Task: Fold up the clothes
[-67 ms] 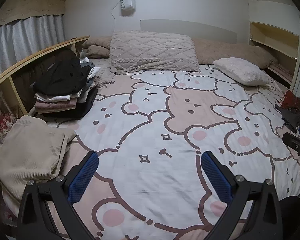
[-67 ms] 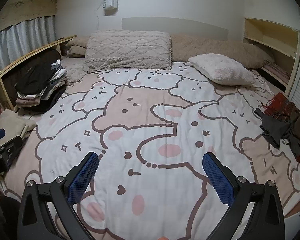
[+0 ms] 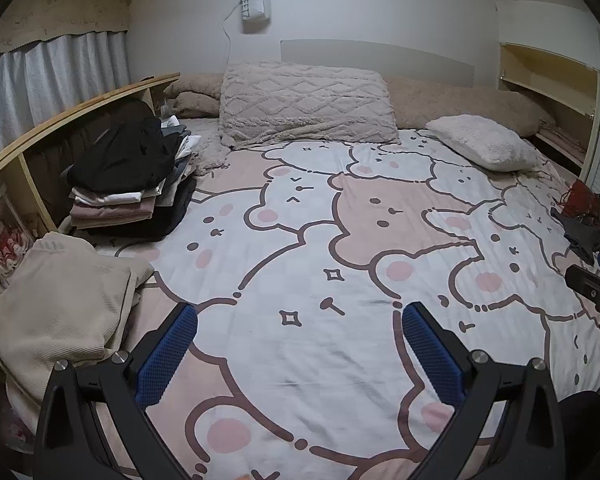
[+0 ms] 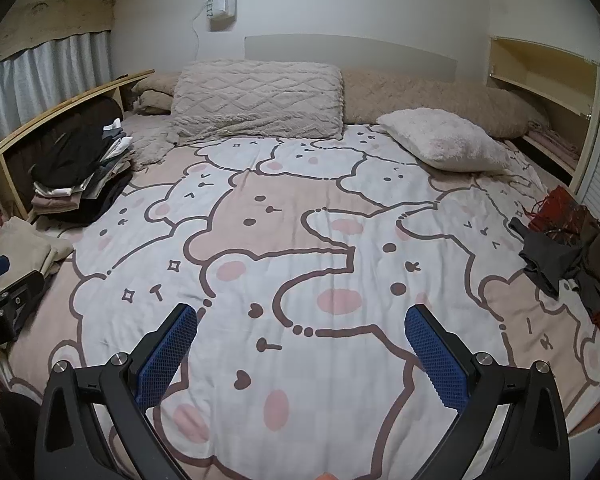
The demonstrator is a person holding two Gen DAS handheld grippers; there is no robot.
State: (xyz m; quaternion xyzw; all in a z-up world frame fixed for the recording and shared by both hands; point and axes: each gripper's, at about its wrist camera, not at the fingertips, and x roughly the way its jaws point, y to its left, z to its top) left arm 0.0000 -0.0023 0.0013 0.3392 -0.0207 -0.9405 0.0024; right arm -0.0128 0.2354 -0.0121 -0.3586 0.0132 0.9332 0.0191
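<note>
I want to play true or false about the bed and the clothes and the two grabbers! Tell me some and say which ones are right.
1. Both the left gripper and the right gripper have their jaws wide apart and hold nothing. True.
2. The stack of folded clothes sits on the right side of the bed. False: it sits at the left edge, by the wooden shelf.
3. A black garment lies on top of that stack. True.
4. The bear-print bedspread is covered with clothes in the middle. False: its middle is bare.
5. The unfolded dark and red clothes lie at the right edge of the bed. True.
</note>
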